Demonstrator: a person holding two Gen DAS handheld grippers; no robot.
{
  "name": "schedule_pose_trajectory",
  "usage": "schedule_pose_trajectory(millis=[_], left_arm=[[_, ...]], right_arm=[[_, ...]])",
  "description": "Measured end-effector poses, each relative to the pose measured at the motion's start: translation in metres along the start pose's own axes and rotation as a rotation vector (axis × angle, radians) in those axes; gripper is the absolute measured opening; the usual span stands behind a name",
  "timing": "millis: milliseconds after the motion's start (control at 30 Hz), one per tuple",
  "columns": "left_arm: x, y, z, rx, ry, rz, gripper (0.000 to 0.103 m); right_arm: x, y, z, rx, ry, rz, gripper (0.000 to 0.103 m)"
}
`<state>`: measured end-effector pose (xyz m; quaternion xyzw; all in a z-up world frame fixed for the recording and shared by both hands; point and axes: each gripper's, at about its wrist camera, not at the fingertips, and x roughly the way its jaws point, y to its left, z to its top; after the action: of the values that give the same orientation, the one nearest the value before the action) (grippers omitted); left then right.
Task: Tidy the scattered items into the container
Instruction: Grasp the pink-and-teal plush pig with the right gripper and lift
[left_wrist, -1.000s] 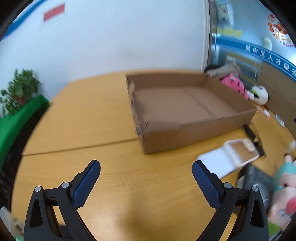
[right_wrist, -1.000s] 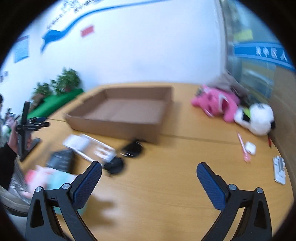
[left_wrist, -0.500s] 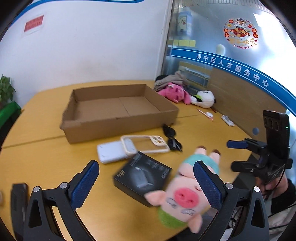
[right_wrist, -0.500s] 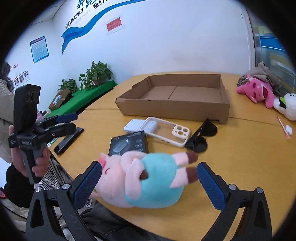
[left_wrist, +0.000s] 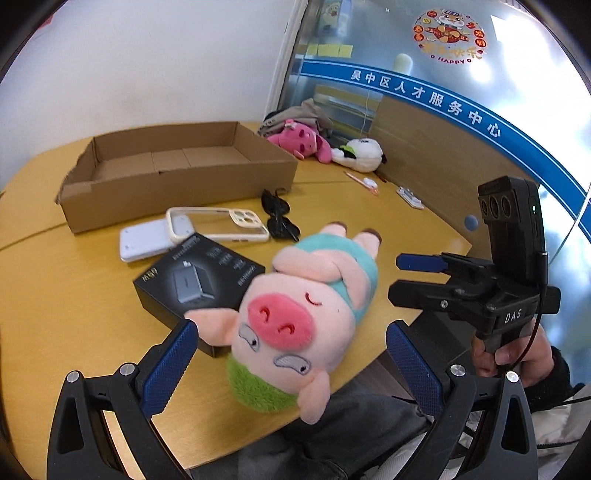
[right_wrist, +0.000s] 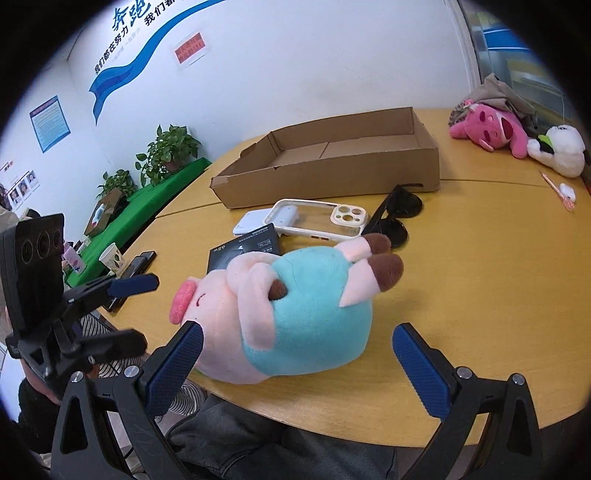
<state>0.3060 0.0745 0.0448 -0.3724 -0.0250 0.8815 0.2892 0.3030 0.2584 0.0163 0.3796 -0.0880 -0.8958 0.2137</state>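
A pink pig plush (left_wrist: 306, 317) in a teal shirt lies at the table's near edge, also in the right wrist view (right_wrist: 295, 314). My left gripper (left_wrist: 291, 365) is open, its fingers either side of the pig's head. My right gripper (right_wrist: 295, 362) is open, straddling the pig's body from the other side. Behind the pig lie a black box (left_wrist: 195, 280), a white power bank (left_wrist: 144, 243), a clear phone case (left_wrist: 218, 223) and black sunglasses (left_wrist: 279, 218). The empty cardboard box (left_wrist: 177, 184) stands beyond them.
A pink plush (left_wrist: 299, 142) and a white plush (left_wrist: 360, 155) lie at the far right with a pen (left_wrist: 360, 182). A phone (right_wrist: 129, 273) and a paper cup (right_wrist: 112, 258) sit at the table's left edge. Plants (right_wrist: 166, 151) line the wall.
Both grippers have swung round to the table's near edge and closed in on the pig plush, which now sits between each pair of open fingers. Nothing has been grasped.
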Motion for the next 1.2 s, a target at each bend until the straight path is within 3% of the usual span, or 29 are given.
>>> schedule_pose_trajectory(millis=[200,333,433,700,767,867,967,1200], left_arm=[[0.021,0.002,-0.009,-0.015,0.065,-0.042,0.101],[0.042,0.008,-0.016,-0.039,0.128,-0.045,0.089],[0.049,0.011,-0.019,-0.042,0.141,-0.021,0.086],[0.050,0.021,-0.019,-0.084,0.139,-0.064,0.076],[0.048,0.020,-0.019,-0.078,0.137,-0.066,0.070],[0.045,0.017,-0.017,-0.067,0.132,-0.062,0.064],[0.041,0.012,-0.014,-0.053,0.127,-0.058,0.062],[-0.001,0.004,0.026,0.008,0.009,-0.038,0.061]], right_arm=[[0.020,-0.007,0.002,0.042,0.014,0.043,0.102],[0.038,-0.013,0.006,0.062,0.034,0.070,0.102],[0.051,-0.018,0.007,0.084,0.048,0.102,0.103],[0.059,-0.018,0.007,0.086,0.035,0.121,0.101],[0.060,-0.017,0.007,0.083,0.027,0.125,0.097],[0.055,-0.011,0.008,0.063,0.007,0.111,0.084],[0.046,-0.002,0.011,0.033,-0.021,0.091,0.081],[0.012,0.020,0.052,-0.030,-0.138,0.100,0.079]])
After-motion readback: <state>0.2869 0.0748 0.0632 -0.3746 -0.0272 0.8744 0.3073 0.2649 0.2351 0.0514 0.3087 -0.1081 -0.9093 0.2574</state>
